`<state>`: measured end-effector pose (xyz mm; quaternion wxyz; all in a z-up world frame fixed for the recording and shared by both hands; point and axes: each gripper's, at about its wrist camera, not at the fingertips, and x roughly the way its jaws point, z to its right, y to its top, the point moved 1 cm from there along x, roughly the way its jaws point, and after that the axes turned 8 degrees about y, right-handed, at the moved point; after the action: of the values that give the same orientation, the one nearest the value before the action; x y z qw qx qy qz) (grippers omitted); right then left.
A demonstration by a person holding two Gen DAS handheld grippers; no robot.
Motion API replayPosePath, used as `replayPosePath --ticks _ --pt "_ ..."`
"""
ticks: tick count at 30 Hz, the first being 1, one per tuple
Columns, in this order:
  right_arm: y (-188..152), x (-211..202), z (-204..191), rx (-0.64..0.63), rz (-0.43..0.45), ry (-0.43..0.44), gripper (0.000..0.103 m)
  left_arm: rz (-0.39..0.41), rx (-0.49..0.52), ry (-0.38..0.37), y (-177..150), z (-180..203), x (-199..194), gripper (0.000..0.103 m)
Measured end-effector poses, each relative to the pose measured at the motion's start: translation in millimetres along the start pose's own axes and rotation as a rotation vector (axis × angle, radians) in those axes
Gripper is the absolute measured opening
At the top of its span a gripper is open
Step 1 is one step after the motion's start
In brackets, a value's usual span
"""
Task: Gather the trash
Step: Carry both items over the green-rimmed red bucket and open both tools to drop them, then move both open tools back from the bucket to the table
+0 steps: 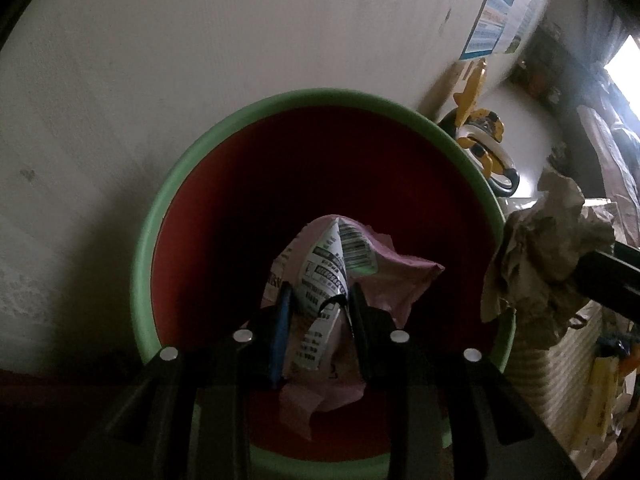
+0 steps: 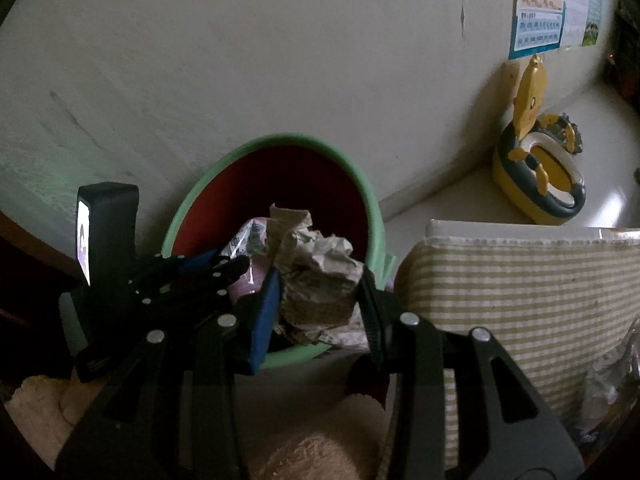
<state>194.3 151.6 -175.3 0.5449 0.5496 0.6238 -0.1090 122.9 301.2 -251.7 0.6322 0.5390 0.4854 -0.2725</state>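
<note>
A bin with a green rim (image 1: 320, 94) and a red inside stands against the wall, straight below my left gripper (image 1: 320, 312). A pink wrapper with a white printed label (image 1: 340, 264) hangs between its fingers over the bin's mouth. Thin gaps show at both pads, so the gripper is open. In the right wrist view the same bin (image 2: 288, 138) lies ahead, and the left gripper (image 2: 230, 264) reaches in from the left with the pink wrapper (image 2: 248, 280). My right gripper (image 2: 320, 300) is shut on a crumpled ball of brownish paper (image 2: 316, 268), held at the bin's near right rim. That paper ball (image 1: 548, 256) also shows in the left wrist view.
A white wall backs the bin. A yellow child's potty seat (image 2: 536, 176) sits on the floor to the right. A green-and-white striped fabric box (image 2: 520, 280) stands close beside the bin's right side. Beige fluffy cloth (image 2: 320, 448) lies below. A poster (image 2: 540, 8) hangs on the wall.
</note>
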Motion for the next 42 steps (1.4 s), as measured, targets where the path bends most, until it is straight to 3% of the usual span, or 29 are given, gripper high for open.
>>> replayPosePath --ticks 4,9,25,29,33,42 --pt "-1.1 1.3 -6.0 -0.005 -0.009 0.001 0.039 0.001 -0.008 0.004 -2.4 -5.6 -1.2 0.028" --pt "-0.9 8.7 -5.6 -0.016 -0.021 -0.005 0.039 0.014 -0.029 0.007 0.5 -4.7 -0.2 0.040" --pt "0.2 60.5 -19.1 -0.048 -0.143 -0.003 0.039 0.109 -0.223 0.016 -12.5 -42.3 -42.7 0.040" --pt "0.6 66.5 -24.8 -0.068 -0.135 0.000 0.049 0.133 -0.238 0.017 -14.2 -46.3 -52.8 0.041" --pt "2.3 64.8 -32.3 -0.078 -0.123 0.009 0.052 0.146 -0.233 0.023 -13.4 -47.1 -56.5 0.041" --pt "-3.5 18.2 -39.9 -0.079 -0.039 0.028 0.053 0.152 -0.233 0.022 -15.9 -46.3 -68.7 0.041"
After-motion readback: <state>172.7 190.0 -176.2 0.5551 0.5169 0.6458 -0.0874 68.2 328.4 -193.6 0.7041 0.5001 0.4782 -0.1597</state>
